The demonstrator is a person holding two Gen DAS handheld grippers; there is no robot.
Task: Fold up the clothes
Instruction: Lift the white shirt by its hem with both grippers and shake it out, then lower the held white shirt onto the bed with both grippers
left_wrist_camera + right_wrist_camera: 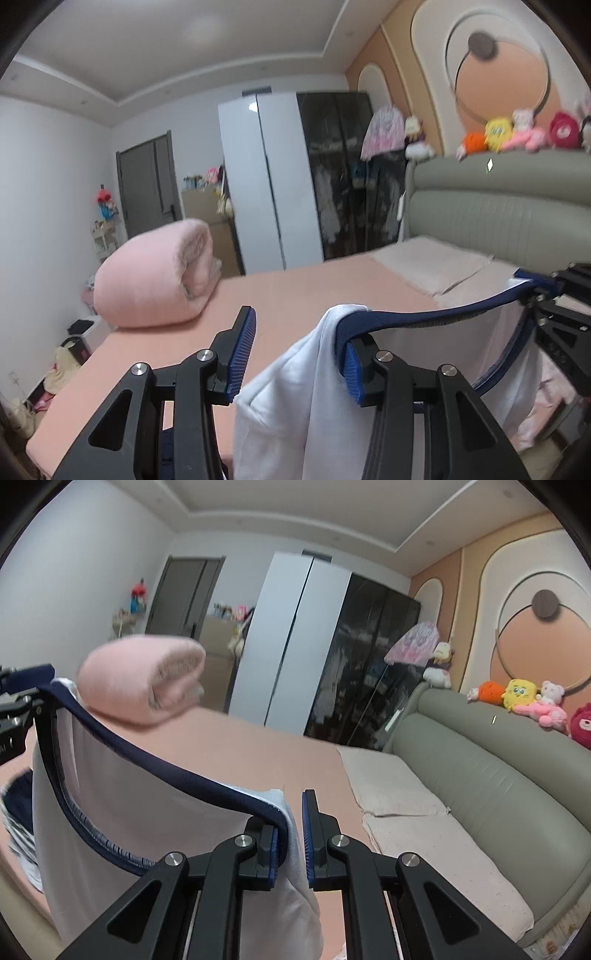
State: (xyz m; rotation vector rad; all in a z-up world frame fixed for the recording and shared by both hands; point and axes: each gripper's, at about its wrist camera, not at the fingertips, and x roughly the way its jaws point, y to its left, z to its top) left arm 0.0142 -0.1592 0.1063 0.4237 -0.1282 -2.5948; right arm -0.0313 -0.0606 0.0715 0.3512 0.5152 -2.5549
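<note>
A white garment [295,406] with a navy neckband [424,317] hangs stretched between my two grippers above the pink bed [295,288]. In the left wrist view my left gripper [295,328] has its jaws apart. The cloth is draped over its right finger, and a gap shows beside the left pad [243,350]. The right gripper [554,295] holds the far end of the band. In the right wrist view my right gripper [291,812] is shut on the garment's [129,812] edge, with cloth pinched between the pads. The left gripper [18,694] is at the far left.
A rolled pink duvet [147,277] lies on the far left of the bed. Pale pillows [406,812] lie against the grey padded headboard [480,775], which has plush toys [524,698] on top. A white and black wardrobe [288,177] stands behind. Clutter lies on the floor at left [62,365].
</note>
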